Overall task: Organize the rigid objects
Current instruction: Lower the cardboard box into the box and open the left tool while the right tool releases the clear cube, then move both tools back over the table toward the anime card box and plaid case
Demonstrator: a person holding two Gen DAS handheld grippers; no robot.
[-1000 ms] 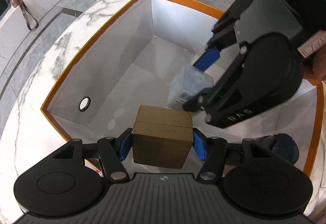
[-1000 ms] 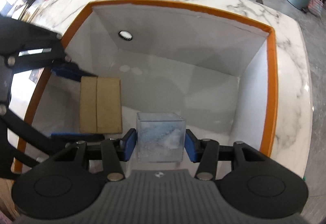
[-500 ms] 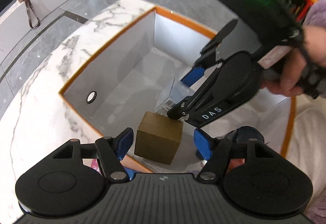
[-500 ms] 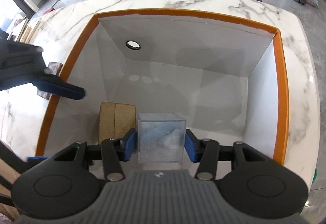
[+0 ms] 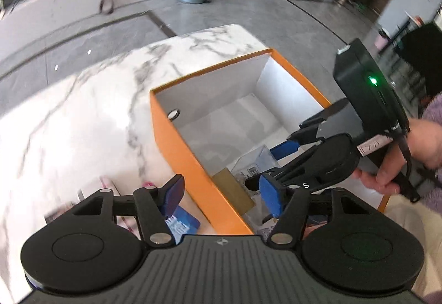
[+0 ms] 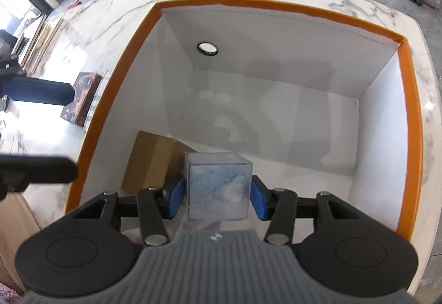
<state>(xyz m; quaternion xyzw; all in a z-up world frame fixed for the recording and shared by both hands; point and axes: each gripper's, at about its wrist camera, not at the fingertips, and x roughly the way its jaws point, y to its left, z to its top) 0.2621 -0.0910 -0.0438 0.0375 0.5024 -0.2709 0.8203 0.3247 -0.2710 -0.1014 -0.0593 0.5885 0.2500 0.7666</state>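
An orange-rimmed white box stands on the marble table; it also shows in the left wrist view. A brown cardboard box lies on its floor by the near left wall, also seen in the left wrist view. My right gripper is shut on a clear plastic cube with blue-white contents, held inside the box beside the cardboard box. My left gripper is open and empty, raised over the box's orange near wall.
A blue packet and other small items lie on the marble table outside the box's left wall. A dark patterned flat box lies there too. A round hole is in the box's far wall.
My left gripper let go of the cardboard box, which now lies on the box floor, and pulled back up and left outside the wall. My right gripper kept hold of the clear cube.
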